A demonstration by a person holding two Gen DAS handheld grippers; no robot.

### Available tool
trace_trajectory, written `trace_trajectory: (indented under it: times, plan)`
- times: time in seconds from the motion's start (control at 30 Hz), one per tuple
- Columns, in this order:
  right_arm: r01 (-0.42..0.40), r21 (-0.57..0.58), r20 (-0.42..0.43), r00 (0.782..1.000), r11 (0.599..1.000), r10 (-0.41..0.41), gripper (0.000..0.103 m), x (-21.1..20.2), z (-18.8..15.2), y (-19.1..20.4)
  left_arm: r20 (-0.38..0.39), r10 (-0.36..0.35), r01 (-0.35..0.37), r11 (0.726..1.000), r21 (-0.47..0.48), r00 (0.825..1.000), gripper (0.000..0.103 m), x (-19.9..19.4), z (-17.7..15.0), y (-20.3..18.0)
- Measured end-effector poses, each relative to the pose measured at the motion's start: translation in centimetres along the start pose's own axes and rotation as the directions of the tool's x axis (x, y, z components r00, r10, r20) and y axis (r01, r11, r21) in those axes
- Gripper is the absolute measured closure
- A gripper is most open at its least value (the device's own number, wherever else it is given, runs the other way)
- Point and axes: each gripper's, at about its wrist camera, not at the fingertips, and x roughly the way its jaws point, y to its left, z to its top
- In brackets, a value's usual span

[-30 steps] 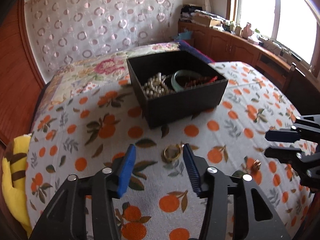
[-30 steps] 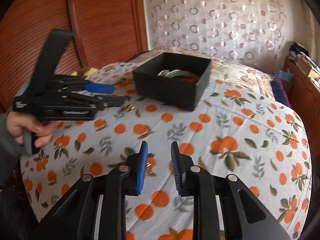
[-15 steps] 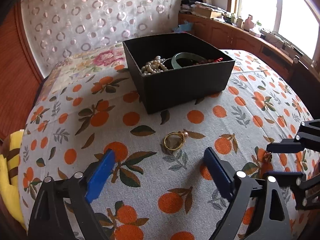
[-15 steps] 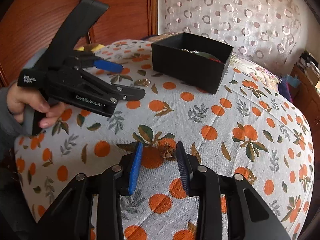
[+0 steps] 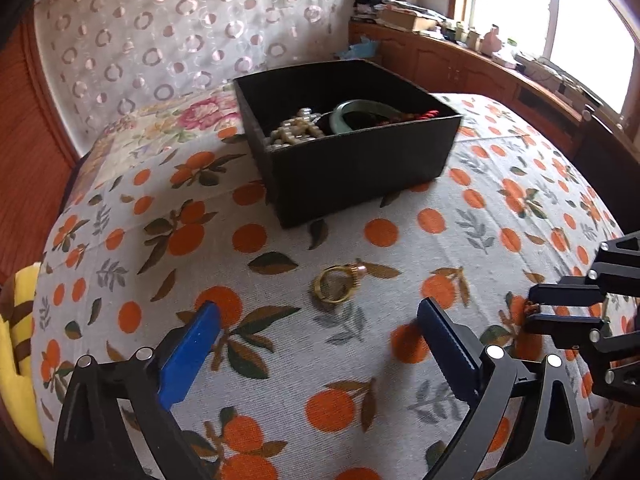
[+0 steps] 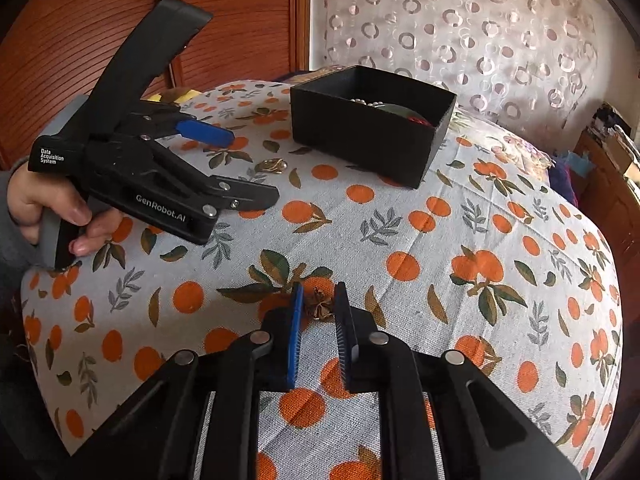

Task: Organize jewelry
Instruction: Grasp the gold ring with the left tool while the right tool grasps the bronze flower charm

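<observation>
A gold ring (image 5: 335, 283) with a pearl lies on the orange-print cloth, a little beyond my left gripper (image 5: 320, 316), which is wide open above it. The ring also shows in the right wrist view (image 6: 274, 165). A small bronze trinket (image 6: 319, 305) lies between the fingers of my right gripper (image 6: 319, 296), which is partly open around it without clamping. A black box (image 5: 344, 160) behind holds a pearl strand (image 5: 294, 130), a green bangle (image 5: 360, 114) and red beads. The box also shows in the right wrist view (image 6: 368, 140).
The bed's patterned cloth (image 6: 480, 240) falls away at its edges. A yellow striped plush (image 5: 16, 340) lies at the left edge. A wooden wall panel (image 6: 100, 20) stands at left, a curtain (image 5: 160, 40) behind, a cluttered window counter (image 5: 480, 48) at right.
My left gripper has opened wide and come closer to the ring. My right gripper has dropped to the cloth and now brackets the bronze trinket.
</observation>
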Motion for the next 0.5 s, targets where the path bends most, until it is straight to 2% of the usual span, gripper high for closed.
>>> trace_trajectory:
  times: [0.03, 0.1, 0.13, 0.2, 0.27, 0.33, 0.37, 0.5]
  plan:
    - [-0.001, 0.001, 0.0, 1.0, 1.0, 0.001, 0.086, 0.0, 0.0, 0.01, 0.006, -0.008, 0.008, 1.0, 0.005, 1.0, 0.015, -0.04, 0.14, -0.25]
    - [0.0, 0.0, 0.0, 1.0, 1.0, 0.0, 0.086, -0.01, 0.0, 0.02, 0.015, -0.007, 0.007, 1.0, 0.005, 1.0, 0.032, -0.14, 0.46, -0.54]
    - [0.0, 0.0, 0.0, 1.0, 1.0, 0.0, 0.086, 0.0, 0.0, -0.01, 0.017, -0.009, 0.009, 1.0, 0.002, 1.0, 0.036, -0.17, 0.59, -0.58]
    - [0.0, 0.0, 0.0, 1.0, 1.0, 0.0, 0.086, 0.0, 0.01, -0.04, 0.02, -0.016, 0.016, 1.0, -0.005, 1.0, 0.056, -0.26, 0.89, -0.59]
    - [-0.001, 0.001, 0.0, 1.0, 1.0, 0.001, 0.086, 0.02, -0.01, -0.02, 0.021, -0.016, 0.016, 1.0, -0.008, 1.0, 0.068, -0.26, 1.08, -0.52]
    - [-0.001, 0.001, 0.0, 1.0, 1.0, 0.001, 0.086, 0.01, 0.0, -0.02, 0.026, -0.009, 0.009, 1.0, -0.001, 1.0, 0.073, -0.28, 1.09, -0.6]
    - [-0.002, 0.001, 0.0, 1.0, 1.0, 0.002, 0.086, 0.0, 0.0, -0.02, 0.031, -0.008, 0.008, 1.0, 0.002, 0.999, 0.081, -0.3, 1.11, -0.62]
    - [-0.002, 0.002, 0.0, 1.0, 1.0, 0.002, 0.086, -0.01, 0.01, -0.02, 0.046, -0.016, 0.016, 1.0, -0.011, 0.999, 0.081, -0.68, 0.78, -0.4]
